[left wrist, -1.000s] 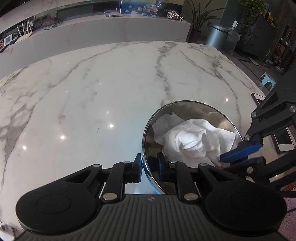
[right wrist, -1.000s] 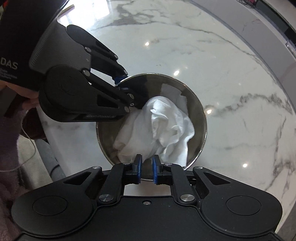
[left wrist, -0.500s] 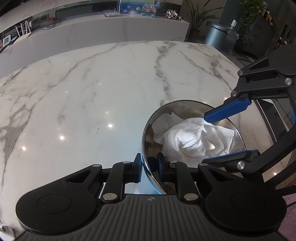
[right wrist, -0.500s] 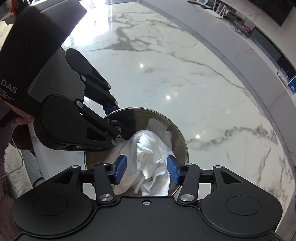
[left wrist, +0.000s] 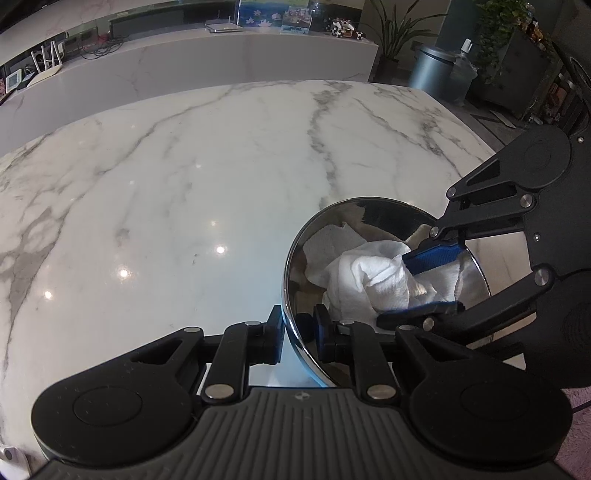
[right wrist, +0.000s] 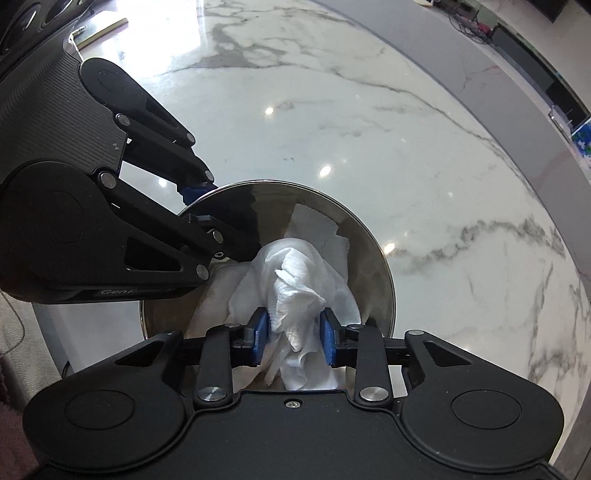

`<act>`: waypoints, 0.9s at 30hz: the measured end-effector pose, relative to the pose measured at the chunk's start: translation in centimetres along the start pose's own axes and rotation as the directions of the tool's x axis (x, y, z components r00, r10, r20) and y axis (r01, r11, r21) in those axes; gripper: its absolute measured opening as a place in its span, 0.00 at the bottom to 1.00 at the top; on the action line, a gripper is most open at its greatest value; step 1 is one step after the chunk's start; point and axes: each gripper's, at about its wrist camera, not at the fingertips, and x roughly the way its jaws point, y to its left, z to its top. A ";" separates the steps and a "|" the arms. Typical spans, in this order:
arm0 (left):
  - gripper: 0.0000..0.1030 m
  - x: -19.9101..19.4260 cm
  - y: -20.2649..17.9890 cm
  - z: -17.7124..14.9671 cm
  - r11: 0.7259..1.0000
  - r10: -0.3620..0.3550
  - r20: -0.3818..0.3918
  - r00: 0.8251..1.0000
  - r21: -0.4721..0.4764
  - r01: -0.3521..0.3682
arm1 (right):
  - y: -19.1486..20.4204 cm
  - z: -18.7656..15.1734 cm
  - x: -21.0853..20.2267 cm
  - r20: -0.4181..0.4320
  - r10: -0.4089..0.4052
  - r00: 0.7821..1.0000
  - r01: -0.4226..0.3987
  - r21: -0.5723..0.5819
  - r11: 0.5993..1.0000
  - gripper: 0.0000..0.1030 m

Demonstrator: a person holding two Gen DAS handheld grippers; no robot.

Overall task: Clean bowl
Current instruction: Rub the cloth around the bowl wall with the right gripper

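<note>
A shiny steel bowl [left wrist: 384,212] sits on the white marble table [left wrist: 207,192]; it also shows in the right wrist view [right wrist: 373,254]. A crumpled white paper towel [left wrist: 373,277] lies inside it. My left gripper [left wrist: 298,334] is shut on the bowl's near rim, one finger outside and one inside. My right gripper [right wrist: 293,332] reaches into the bowl from the right and is shut on the paper towel [right wrist: 295,280], which bunches up between its blue pads [right wrist: 258,332]. In the left wrist view the right gripper [left wrist: 430,280] straddles the towel.
A long marble counter [left wrist: 221,70] stands behind the table, with a grey bin [left wrist: 432,72] and potted plants [left wrist: 399,33] at the back right. The table's right edge [left wrist: 476,136] runs close to the bowl.
My right gripper opened wide over the towel, then came down into the bowl and closed on it. The towel is now bunched between its pads. My left gripper kept its hold on the rim.
</note>
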 end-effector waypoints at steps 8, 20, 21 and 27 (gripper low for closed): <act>0.24 -0.5 -0.4 -0.6 1.000 0.007 -0.032 0.999 0.005 -0.007 | -0.8 0.2 0.3 -0.005 0.008 1.000 -0.008 0.139 0.990 0.25; 0.14 -0.4 -0.2 -0.3 1.000 -0.011 -0.029 1.000 0.005 0.011 | -0.3 -0.2 -0.4 -0.030 0.046 0.999 -0.042 0.117 0.992 0.25; 0.14 -0.3 -0.2 -0.3 1.000 -0.012 -0.028 1.000 0.003 0.012 | -0.2 -0.3 -0.4 -0.033 0.059 0.998 -0.055 0.113 0.992 0.25; 0.14 -0.3 0.1 -0.2 1.000 -0.026 -0.025 0.999 -0.005 0.026 | 0.7 -0.2 -0.7 -0.025 0.161 0.987 -0.158 0.095 0.983 0.25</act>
